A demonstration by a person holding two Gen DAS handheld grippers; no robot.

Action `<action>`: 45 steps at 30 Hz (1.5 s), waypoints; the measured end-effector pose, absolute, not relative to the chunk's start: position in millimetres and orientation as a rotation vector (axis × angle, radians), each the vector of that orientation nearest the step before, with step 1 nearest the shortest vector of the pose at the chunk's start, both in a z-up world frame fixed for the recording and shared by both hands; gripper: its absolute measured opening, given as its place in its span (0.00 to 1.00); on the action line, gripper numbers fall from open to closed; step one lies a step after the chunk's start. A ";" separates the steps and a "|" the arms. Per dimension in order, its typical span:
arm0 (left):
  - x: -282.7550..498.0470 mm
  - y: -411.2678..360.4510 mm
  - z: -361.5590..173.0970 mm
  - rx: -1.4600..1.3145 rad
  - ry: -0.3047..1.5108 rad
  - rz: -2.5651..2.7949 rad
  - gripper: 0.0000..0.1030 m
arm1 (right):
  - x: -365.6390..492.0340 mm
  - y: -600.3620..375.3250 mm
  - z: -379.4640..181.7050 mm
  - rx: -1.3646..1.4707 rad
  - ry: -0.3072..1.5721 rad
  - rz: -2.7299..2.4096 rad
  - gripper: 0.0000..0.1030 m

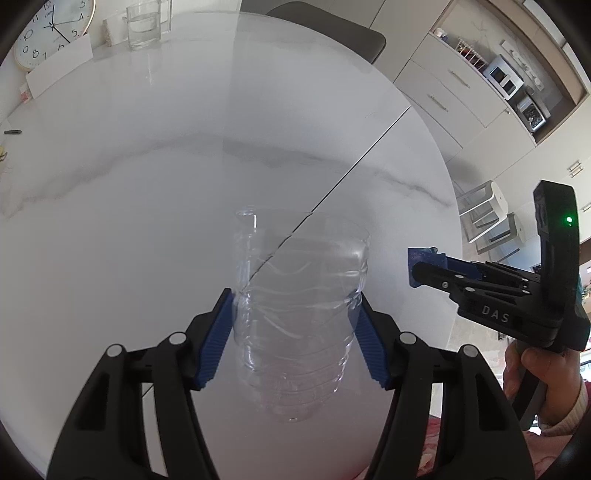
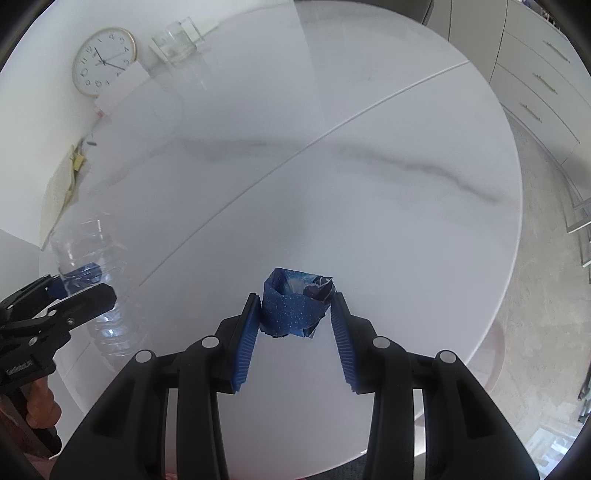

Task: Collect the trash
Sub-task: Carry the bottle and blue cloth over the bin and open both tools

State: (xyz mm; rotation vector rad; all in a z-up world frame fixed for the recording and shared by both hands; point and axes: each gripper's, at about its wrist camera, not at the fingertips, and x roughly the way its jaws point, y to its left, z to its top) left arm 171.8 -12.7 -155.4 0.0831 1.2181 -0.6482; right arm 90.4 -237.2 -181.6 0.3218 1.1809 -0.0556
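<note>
My left gripper (image 1: 297, 310) is shut on a clear, empty plastic bottle (image 1: 299, 295), its blue pads pressing both sides, held above the white marble table (image 1: 147, 166). The bottle also shows in the right wrist view (image 2: 92, 258) with the left gripper (image 2: 66, 291) around it. My right gripper (image 2: 295, 314) is shut on a crumpled blue speckled wrapper (image 2: 291, 306), held over the table (image 2: 369, 203). In the left wrist view the right gripper (image 1: 424, 266) sits at the right, level with the bottle, the blue wrapper (image 1: 424, 254) at its tip.
A glass (image 1: 144, 26) and a round clock (image 1: 48, 33) stand at the table's far left edge. A dark chair (image 1: 332, 29) is behind the table. Cabinets (image 1: 461, 92) and a white stool (image 1: 484, 206) lie to the right. Papers (image 2: 62, 184) lie at the left.
</note>
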 end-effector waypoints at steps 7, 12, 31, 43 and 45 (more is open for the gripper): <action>153.9 -60.3 -128.7 0.099 1.186 -0.723 0.59 | 46.0 -273.4 -138.2 0.253 1.081 -0.102 0.39; 124.4 -111.9 -114.6 0.154 1.161 -0.814 0.59 | 3.4 -312.4 -125.3 0.255 1.046 -0.168 0.39; 6.7 -291.6 -139.7 0.327 1.270 -1.062 0.59 | -113.9 -438.0 -130.8 0.384 1.017 -0.336 0.39; -6.5 -316.3 -151.2 0.404 1.318 -0.955 0.89 | -127.6 -470.4 -136.2 0.393 1.010 -0.289 0.41; -5.3 -315.5 -148.1 0.413 1.300 -0.922 0.89 | -124.4 -469.8 -137.3 0.395 1.011 -0.276 0.41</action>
